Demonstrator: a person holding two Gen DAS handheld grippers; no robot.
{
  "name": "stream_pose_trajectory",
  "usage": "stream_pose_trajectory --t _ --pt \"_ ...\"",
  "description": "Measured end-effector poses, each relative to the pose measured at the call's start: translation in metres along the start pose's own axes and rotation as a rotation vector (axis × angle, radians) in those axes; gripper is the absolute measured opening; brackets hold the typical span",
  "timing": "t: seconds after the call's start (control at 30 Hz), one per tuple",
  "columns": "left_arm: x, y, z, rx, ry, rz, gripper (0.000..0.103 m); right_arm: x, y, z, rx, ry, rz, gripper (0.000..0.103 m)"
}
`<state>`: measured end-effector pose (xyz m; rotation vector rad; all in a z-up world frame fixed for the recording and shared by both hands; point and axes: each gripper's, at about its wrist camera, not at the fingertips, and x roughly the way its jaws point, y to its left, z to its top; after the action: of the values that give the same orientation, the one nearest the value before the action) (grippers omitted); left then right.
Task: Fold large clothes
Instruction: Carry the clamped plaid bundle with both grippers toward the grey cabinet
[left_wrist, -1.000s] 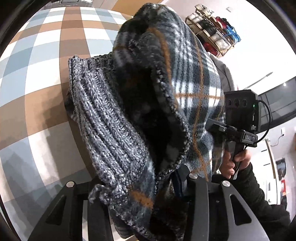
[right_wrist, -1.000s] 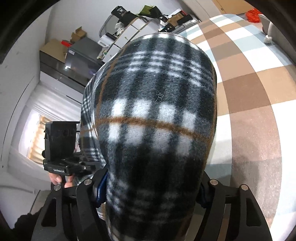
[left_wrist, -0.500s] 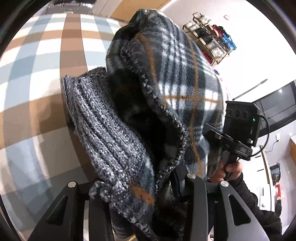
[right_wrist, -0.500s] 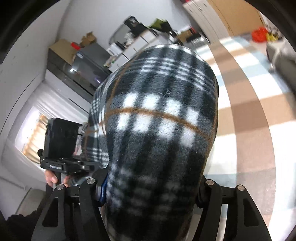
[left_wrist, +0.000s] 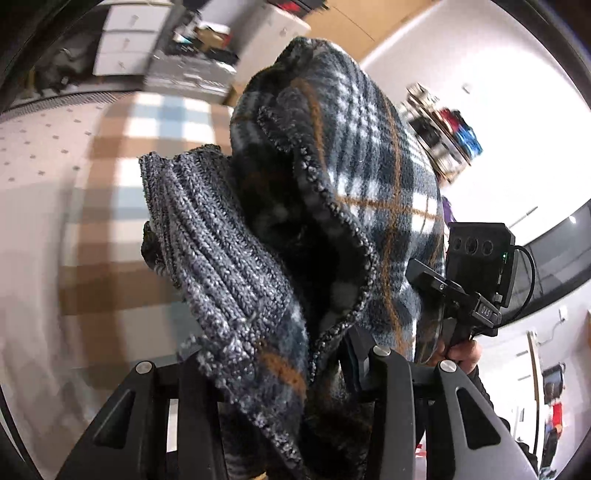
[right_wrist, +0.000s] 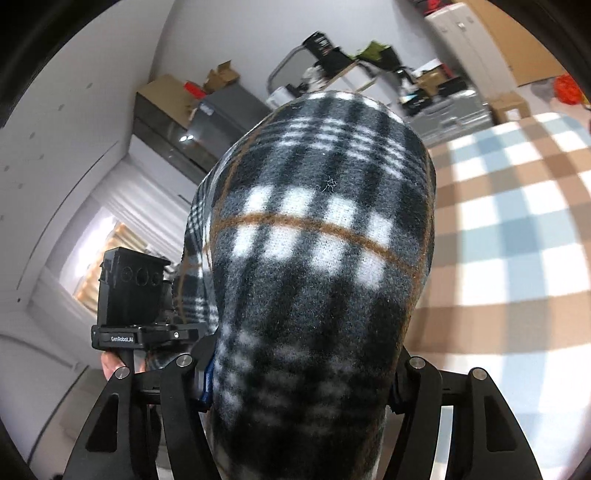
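A dark plaid fleece garment (left_wrist: 369, 177) with orange lines and a grey ribbed knit edge (left_wrist: 221, 258) hangs bunched in the air. My left gripper (left_wrist: 284, 373) is shut on a fold of it, and cloth hides the fingertips. In the right wrist view the same plaid garment (right_wrist: 321, 229) bulges up between the fingers of my right gripper (right_wrist: 299, 373), which is shut on it. Each view shows the other gripper beside the cloth, held by a hand: the right gripper (left_wrist: 476, 266) and the left gripper (right_wrist: 133, 295).
A brown, blue and white checked rug (left_wrist: 122, 206) (right_wrist: 517, 221) covers the floor below. White drawers and cluttered shelves (left_wrist: 192, 40) line the far wall. A shoe rack (left_wrist: 443, 129) stands at the right, and a grey cabinet (right_wrist: 177, 122) with boxes near a curtained window.
Both grippers have risen with the garment and tipped upward. The rug takes up less of each view and the far furniture has come into sight. Both grips are unchanged.
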<state>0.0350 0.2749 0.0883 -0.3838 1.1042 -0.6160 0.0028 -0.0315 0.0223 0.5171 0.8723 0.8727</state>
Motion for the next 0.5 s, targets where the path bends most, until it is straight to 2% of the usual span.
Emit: stream_pose_trajectory --t 0.2,0.37,0.5 --pt "-0.074 0.05 0.003 -0.044 -0.046 0.12 0.034 0.09 0.07 0.023 -0.066 0.063 0.064 0.065" --pt "-0.12 0.107 -0.01 -0.121 -0.093 0.158 0.034 0.157 0.109 0.024 -0.1 0.121 0.106 0.065" --pt "-0.134 0.134 -0.026 -0.169 -0.111 0.199 0.034 0.221 0.133 0.015 -0.1 0.174 0.13 0.065"
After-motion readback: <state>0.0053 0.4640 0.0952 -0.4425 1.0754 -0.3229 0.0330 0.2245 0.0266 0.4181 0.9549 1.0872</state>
